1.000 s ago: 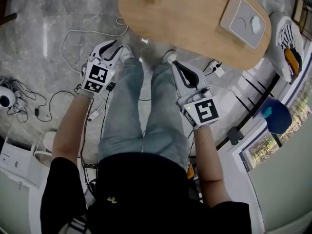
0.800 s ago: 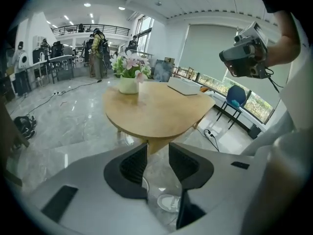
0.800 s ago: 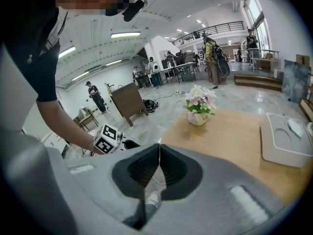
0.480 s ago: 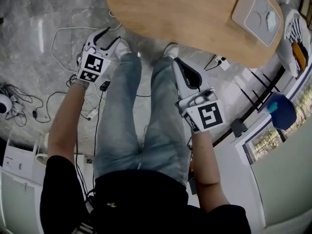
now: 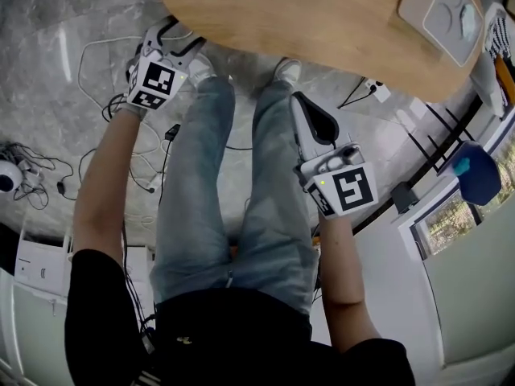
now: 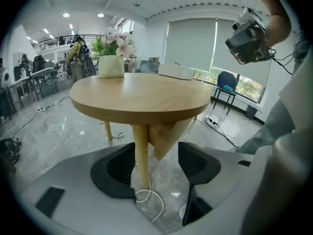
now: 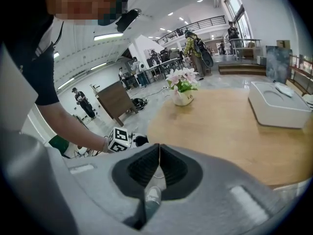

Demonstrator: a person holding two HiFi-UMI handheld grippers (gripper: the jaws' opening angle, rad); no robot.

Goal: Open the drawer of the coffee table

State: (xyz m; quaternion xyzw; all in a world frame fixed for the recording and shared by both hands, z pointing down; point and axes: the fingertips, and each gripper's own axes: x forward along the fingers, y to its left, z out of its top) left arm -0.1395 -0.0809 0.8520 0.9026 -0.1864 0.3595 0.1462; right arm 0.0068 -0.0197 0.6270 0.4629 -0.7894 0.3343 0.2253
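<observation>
So, the left claw (image 6: 156, 166) has just been opening and gapes wide with nothing in it. It's aimed at what looks like the drawer (image 6: 165, 137), a wedge-shaped wooden box tucked under the near edge of the bench (image 6: 142, 89). The right claw (image 7: 159, 151) is clenched and empty, nothing's grabbed or pulled yet, so pretty much the whole job's left.

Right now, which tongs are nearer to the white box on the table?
Right. The right tongs are short of the table edge, toward the white box; the left tongs are at the table's opposite end.
</observation>
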